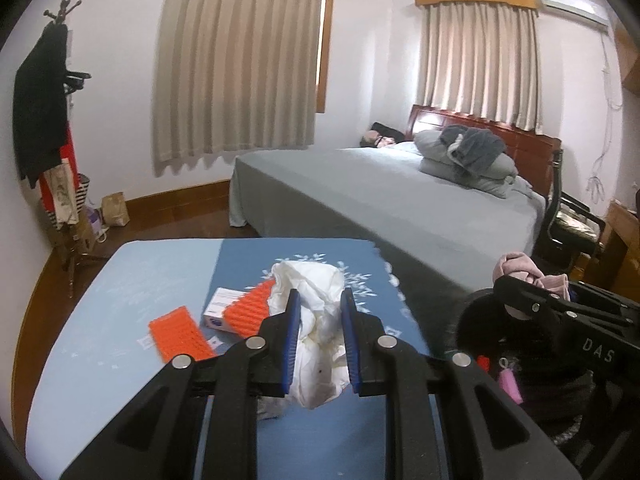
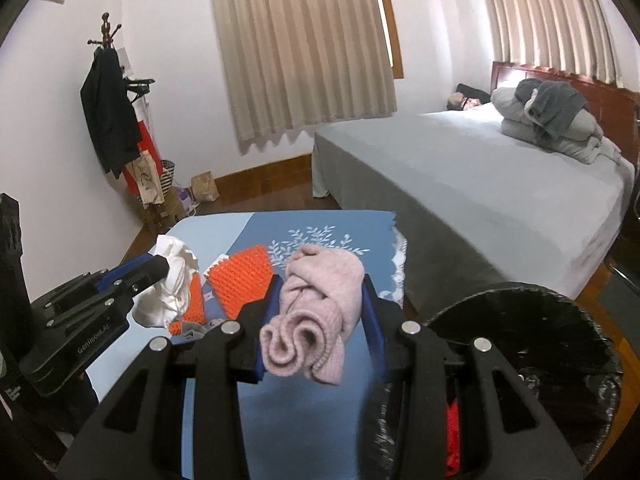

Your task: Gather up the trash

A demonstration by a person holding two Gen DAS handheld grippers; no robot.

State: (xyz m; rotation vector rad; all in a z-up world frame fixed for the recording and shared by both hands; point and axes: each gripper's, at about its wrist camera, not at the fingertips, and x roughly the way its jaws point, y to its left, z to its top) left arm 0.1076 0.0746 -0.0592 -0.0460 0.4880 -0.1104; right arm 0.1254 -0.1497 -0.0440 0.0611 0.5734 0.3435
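L gripper: fingers clenched on crumpled white paper, held above tabletop. R gripper: fingers clenched on pink knit cloth, also above tabletop, beside black-lined trash bin. Orange bubble-wrap pcs and small carton lie on tabletop.

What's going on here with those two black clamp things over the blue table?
A person is collecting trash with two handheld grippers. The left gripper has its jaws shut on a crumpled white wrapper, the right gripper on a pink knitted bundle, both above the blue table. A black bin waits at the right. Orange pieces remain on the table.
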